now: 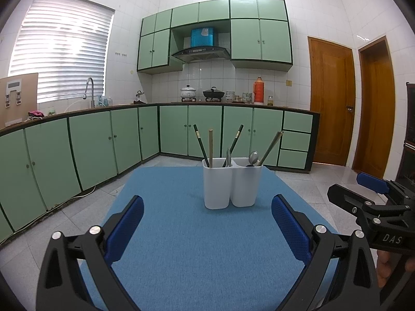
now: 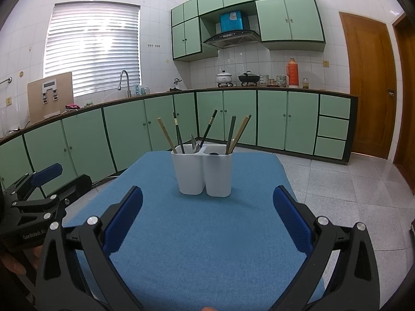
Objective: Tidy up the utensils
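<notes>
A white two-compartment utensil holder point(image 1: 232, 184) point(image 2: 202, 173) stands upright on the far half of a blue mat point(image 1: 181, 246) point(image 2: 207, 254). Its left compartment holds dark chopsticks point(image 1: 201, 143) point(image 2: 179, 133), a wooden chopstick point(image 1: 210, 147) point(image 2: 167, 136) and a metal utensil point(image 1: 227, 159) point(image 2: 194, 143). In the right compartment are a metal spoon point(image 1: 253, 158) and leaning chopsticks point(image 1: 271, 146) point(image 2: 240, 133). My left gripper point(image 1: 207, 226) is open over the near mat, short of the holder, with nothing between its fingers. My right gripper point(image 2: 207, 215) is likewise open and holds nothing. Each gripper shows at the other view's edge point(image 1: 363, 191) point(image 2: 49, 178).
Green base cabinets point(image 1: 90, 150) point(image 2: 129, 129) wrap around the room behind the table. The counter carries pots point(image 1: 188, 92), a red thermos point(image 1: 258, 90) and a sink tap point(image 1: 89, 89). Wooden doors point(image 1: 332, 101) point(image 2: 368, 85) stand at the right. Tiled floor point(image 2: 350, 186) surrounds the table.
</notes>
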`<action>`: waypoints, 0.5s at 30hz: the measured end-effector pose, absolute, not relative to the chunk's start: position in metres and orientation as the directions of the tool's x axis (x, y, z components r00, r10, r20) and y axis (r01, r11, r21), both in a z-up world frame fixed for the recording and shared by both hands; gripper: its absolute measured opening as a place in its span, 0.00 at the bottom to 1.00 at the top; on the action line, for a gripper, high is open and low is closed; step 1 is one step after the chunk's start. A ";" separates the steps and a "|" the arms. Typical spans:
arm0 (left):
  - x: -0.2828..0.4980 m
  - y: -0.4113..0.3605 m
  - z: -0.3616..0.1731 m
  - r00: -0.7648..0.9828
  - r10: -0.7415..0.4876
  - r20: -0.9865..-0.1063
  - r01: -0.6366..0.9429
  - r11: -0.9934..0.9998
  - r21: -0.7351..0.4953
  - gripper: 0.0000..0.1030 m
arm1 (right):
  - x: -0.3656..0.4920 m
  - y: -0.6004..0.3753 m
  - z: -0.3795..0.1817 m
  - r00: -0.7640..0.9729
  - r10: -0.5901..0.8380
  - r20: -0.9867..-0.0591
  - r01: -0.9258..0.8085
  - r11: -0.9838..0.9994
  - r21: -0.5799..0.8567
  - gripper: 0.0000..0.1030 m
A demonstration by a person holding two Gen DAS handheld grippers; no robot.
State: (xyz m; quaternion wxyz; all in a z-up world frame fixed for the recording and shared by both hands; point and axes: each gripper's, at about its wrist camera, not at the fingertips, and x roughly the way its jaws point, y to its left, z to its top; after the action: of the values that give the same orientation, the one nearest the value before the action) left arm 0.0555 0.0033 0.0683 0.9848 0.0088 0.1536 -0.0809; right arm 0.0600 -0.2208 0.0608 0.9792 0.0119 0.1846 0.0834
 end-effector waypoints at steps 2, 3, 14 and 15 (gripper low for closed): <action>0.056 0.003 0.068 0.939 -0.155 -0.306 0.160 0.987 -0.008 0.94 | 0.060 -0.221 0.061 0.918 0.168 -0.359 -0.159 0.986 0.054 0.95; 0.056 0.003 0.069 0.940 -0.154 -0.306 0.159 0.987 -0.008 0.94 | 0.060 -0.221 0.061 0.918 0.168 -0.359 -0.160 0.986 0.054 0.95; 0.055 0.004 0.070 0.940 -0.152 -0.306 0.158 0.987 -0.007 0.94 | 0.060 -0.217 0.062 0.916 0.172 -0.361 -0.166 0.985 0.049 0.95; 0.055 0.004 0.070 0.940 -0.153 -0.305 0.158 0.987 -0.008 0.94 | 0.060 -0.217 0.062 0.917 0.173 -0.361 -0.166 0.985 0.049 0.95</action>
State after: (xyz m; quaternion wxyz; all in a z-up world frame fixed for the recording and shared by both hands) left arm 0.0545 0.0040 0.0704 0.9848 0.0086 0.1544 -0.0791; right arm 0.0602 -0.2168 0.0623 0.9789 0.0089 0.1851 0.0864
